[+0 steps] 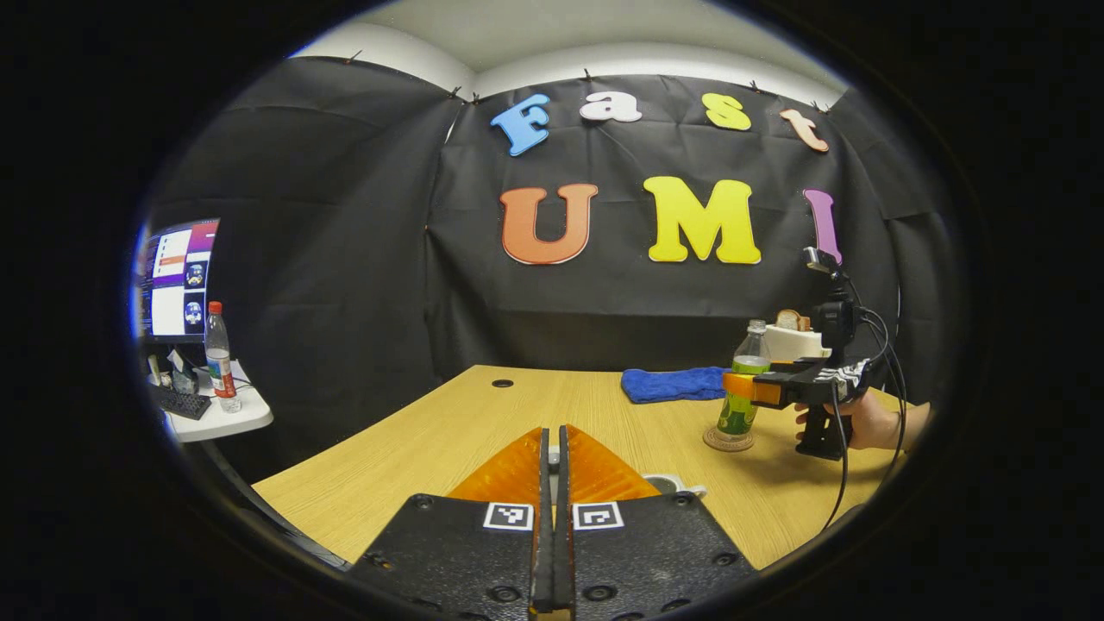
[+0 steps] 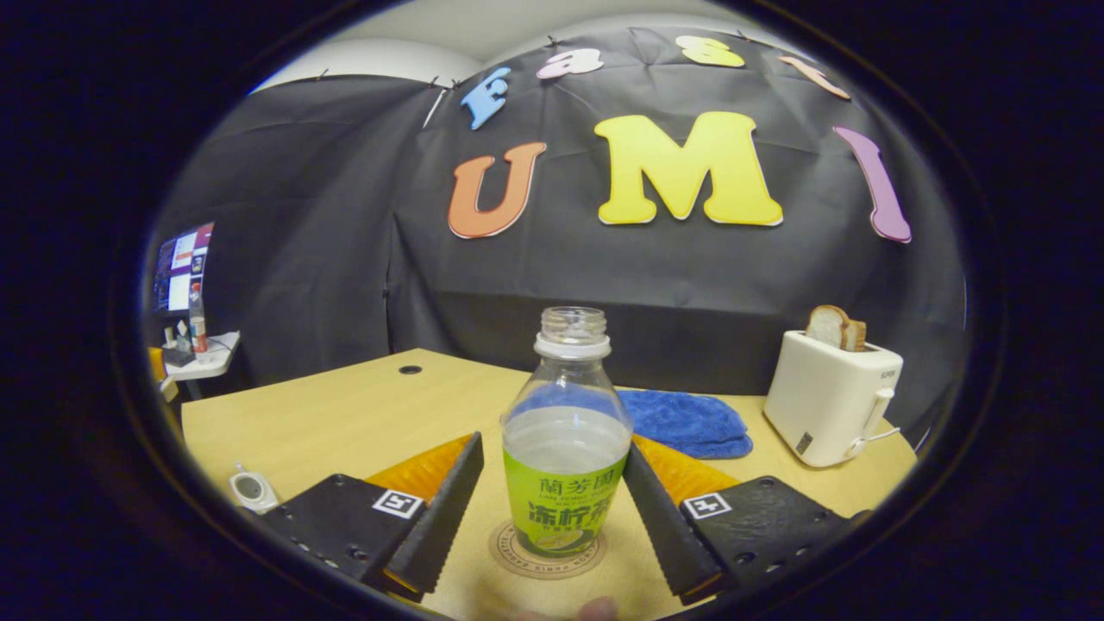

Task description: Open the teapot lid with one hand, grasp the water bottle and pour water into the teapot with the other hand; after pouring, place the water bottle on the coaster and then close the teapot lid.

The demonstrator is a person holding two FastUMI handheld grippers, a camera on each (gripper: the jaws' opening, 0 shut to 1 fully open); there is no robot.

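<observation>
An uncapped clear water bottle (image 2: 565, 431) with a green label, partly filled, stands upright on a round coaster (image 2: 509, 552). My right gripper (image 2: 552, 448) is open, one finger on each side of the bottle. In the left gripper view a hand holds that right gripper (image 1: 740, 388) level around the bottle (image 1: 750, 354) on its coaster (image 1: 729, 444). A small white teapot (image 2: 248, 490) sits low at the left on the table. My left gripper (image 1: 556, 444) is shut above the table, with a bit of the teapot (image 1: 668, 483) peeking out just right of its fingers.
A white toaster (image 2: 828, 397) with bread slices stands at the back right, and a blue cloth (image 2: 686, 418) lies behind the bottle. The wooden table (image 1: 448, 440) has a cable hole (image 1: 502, 383) at the back. A side table with a monitor and another bottle (image 1: 220, 354) stands at the left.
</observation>
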